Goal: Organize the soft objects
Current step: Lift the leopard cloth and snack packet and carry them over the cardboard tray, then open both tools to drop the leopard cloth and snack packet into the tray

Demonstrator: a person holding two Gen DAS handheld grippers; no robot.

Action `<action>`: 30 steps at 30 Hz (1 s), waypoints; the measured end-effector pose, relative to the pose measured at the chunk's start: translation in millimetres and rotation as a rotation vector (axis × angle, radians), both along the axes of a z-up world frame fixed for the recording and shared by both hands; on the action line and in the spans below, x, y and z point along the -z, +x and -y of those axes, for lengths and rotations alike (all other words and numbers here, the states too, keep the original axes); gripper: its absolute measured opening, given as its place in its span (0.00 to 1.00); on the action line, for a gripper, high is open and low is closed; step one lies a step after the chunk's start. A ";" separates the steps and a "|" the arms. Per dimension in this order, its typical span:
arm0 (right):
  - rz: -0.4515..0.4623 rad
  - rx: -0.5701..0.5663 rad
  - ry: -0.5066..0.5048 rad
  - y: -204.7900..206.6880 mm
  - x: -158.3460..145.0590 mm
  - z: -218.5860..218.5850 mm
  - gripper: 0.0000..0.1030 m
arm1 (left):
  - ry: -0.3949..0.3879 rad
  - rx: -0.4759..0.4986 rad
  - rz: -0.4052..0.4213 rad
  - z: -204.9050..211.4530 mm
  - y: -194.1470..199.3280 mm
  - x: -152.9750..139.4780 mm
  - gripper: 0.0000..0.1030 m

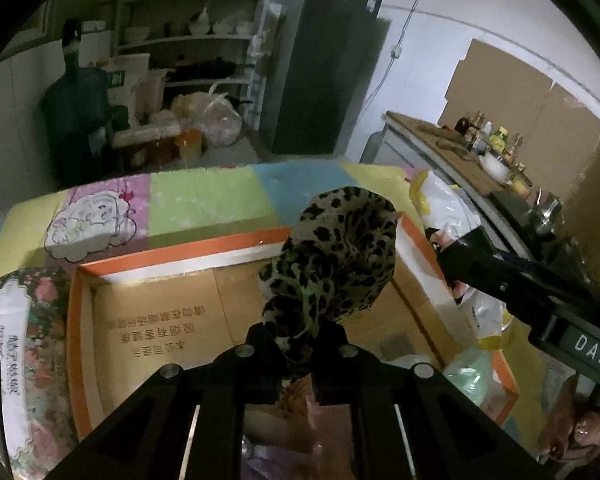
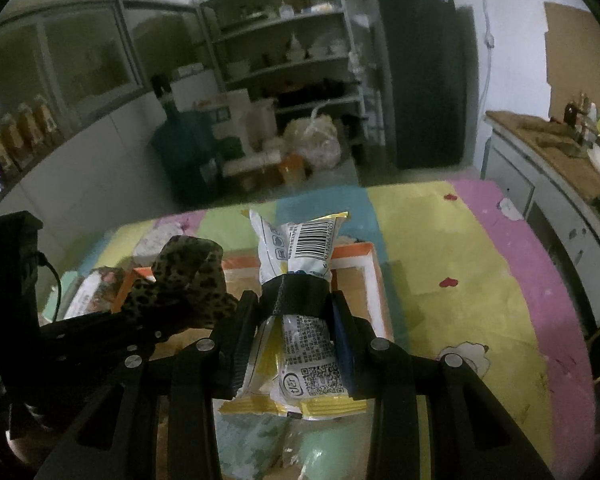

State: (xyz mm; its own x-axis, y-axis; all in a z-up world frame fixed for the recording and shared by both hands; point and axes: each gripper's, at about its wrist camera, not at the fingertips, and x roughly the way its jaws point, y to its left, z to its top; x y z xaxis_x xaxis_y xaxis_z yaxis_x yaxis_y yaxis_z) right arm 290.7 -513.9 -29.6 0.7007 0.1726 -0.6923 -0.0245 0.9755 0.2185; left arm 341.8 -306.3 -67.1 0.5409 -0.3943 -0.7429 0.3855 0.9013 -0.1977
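Two soft things are in hand at once, both over the open cardboard box [image 1: 148,320] with its orange rim. The left gripper [image 1: 296,344] has its fingers clamped on the lower end of a leopard-print cloth [image 1: 336,252], which bunches up and forward beyond the fingertips, above the box's bare floor. Held by one end like this, it would probably drop straight in on release. The right gripper [image 2: 296,300] has its fingers closed across the waist of a white-and-yellow snack packet [image 2: 300,252], barcode end ahead of the fingertips, sealed yellow edge behind them; a mid-body grip keeps the limp packet from folding. Left of the left fingers, a floral tissue pack [image 1: 24,344] lies just beside the box. Pale green packaging [image 1: 472,372] near the box's right end is too dim to identify. Everything rests on a table under a pastel patchwork cover [image 2: 440,248].
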 end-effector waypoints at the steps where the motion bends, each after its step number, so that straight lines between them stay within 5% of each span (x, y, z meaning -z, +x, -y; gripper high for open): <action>1: -0.015 -0.002 -0.002 4.6 2.8 -0.3 0.36 | 0.004 -0.002 -0.008 0.8 1.9 2.6 0.10; 22: -0.180 -0.020 -0.032 42.5 46.5 -11.7 0.36 | 0.050 0.003 -0.117 8.3 13.8 23.3 0.13; 26: -0.193 -0.015 -0.017 44.3 50.8 -9.0 0.38 | 0.055 -0.007 -0.138 7.8 19.1 24.2 0.24; 28: -0.197 -0.012 0.004 44.9 52.8 -6.2 0.38 | 0.037 -0.009 -0.139 6.1 19.4 23.0 0.38; 30: -0.189 -0.016 0.029 43.5 52.0 -3.8 0.39 | 0.029 -0.011 -0.134 5.7 19.4 20.9 0.62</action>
State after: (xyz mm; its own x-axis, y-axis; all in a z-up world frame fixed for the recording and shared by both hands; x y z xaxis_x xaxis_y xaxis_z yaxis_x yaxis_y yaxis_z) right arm 334.2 -510.1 -81.6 0.5557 0.2045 -0.8059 0.0045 0.9685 0.2488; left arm 361.2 -312.0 -88.0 0.4399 -0.3666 -0.8198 0.3476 0.9112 -0.2209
